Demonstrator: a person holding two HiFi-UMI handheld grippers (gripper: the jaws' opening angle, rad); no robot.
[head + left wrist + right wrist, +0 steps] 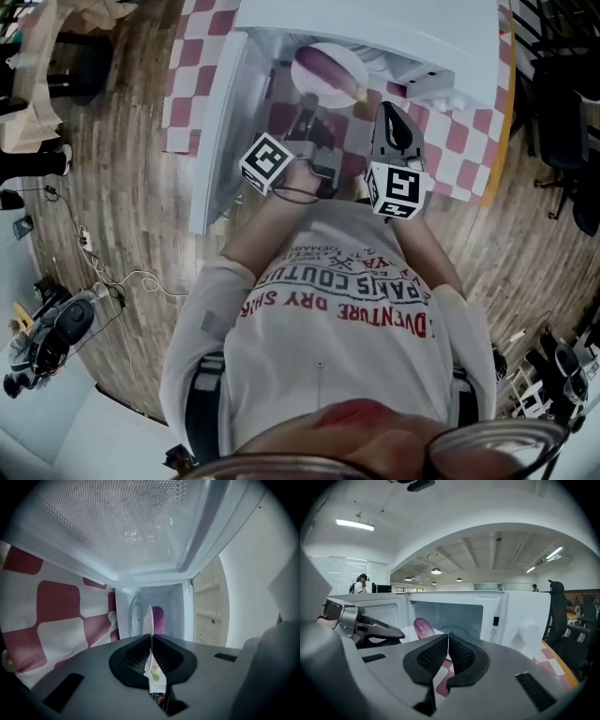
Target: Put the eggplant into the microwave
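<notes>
Eggplant on plate @ microwave

eggplant: purple, glossy, whole, lying flat on a white plate, long axis running from 10 to 4 o'clock in the head view. placed at 12 o'clock of that view, right at the open mouth of the microwave (past the threshold or not, hard to tell). microwave: white, upright on a red-and-white checked cloth, pale inside. door swung wide open, at 8 o'clock of the eggplant.
</notes>
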